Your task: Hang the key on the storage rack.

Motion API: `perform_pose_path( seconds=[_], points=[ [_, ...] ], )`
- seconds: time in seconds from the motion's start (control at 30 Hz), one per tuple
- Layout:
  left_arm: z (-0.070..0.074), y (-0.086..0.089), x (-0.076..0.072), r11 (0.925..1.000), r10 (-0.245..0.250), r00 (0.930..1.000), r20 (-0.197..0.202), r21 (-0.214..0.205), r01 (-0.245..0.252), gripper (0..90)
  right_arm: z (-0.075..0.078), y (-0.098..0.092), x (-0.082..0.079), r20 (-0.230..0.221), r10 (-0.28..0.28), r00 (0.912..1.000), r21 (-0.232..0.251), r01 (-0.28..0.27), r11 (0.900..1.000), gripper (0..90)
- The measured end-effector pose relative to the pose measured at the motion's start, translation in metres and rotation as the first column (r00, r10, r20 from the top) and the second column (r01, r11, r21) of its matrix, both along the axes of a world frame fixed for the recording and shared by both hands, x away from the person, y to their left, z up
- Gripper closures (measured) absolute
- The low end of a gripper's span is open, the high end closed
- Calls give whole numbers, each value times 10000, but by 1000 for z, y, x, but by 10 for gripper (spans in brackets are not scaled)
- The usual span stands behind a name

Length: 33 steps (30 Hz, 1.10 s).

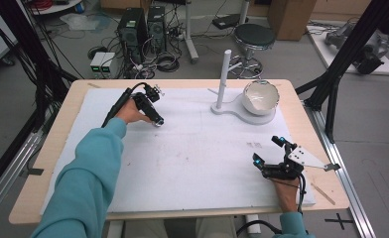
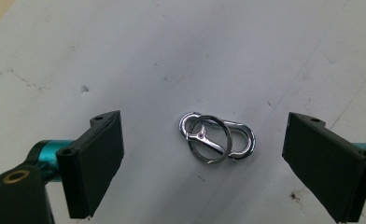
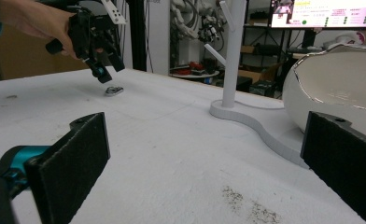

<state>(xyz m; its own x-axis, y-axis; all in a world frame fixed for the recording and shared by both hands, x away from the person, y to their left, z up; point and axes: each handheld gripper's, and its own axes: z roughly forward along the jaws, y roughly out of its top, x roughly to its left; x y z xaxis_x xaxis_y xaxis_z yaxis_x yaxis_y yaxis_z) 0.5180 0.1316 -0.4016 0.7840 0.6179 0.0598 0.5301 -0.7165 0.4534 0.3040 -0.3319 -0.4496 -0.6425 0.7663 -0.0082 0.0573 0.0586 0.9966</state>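
A silver carabiner clip with a key ring [image 2: 217,137] lies flat on the white mat, seen small in the right gripper view as the clip [image 3: 114,90]. My left gripper [image 2: 218,165] hovers just above it, open, jaws wide on either side of the clip; in the high view the left gripper [image 1: 155,119] points down at the mat's far left. My right gripper [image 1: 267,151] rests open near the mat's front right, nothing between its jaws [image 3: 204,163]. A white stand with a pegged post [image 1: 224,79] and a white bowl [image 1: 260,97] sit at the far right.
The white mat [image 1: 192,158] covers most of the wooden table [image 1: 58,148]. The stand's base [image 3: 260,126] curves under the bowl [image 3: 340,88]. Beyond the table are computer towers [image 1: 133,29], a stool [image 1: 253,37] and black frame posts [image 1: 351,44].
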Motion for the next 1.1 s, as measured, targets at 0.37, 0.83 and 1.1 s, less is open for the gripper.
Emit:
perform_pose_path(
  seconds=[0.37,0.83,1.1],
  points=[
    [-5,-2,1,9989,197,9996,-205,440,-188,190,0,0,0,3,-9,10000,7,9,10000,5],
    [-7,-3,2,9969,285,9984,-492,751,-247,368,0,0,0,1,-3,10000,-1,3,10000,5],
    [-8,-5,2,9960,339,9979,-558,842,-292,434,0,0,0,-34,-7,10000,28,7,10000,5]
  ],
)
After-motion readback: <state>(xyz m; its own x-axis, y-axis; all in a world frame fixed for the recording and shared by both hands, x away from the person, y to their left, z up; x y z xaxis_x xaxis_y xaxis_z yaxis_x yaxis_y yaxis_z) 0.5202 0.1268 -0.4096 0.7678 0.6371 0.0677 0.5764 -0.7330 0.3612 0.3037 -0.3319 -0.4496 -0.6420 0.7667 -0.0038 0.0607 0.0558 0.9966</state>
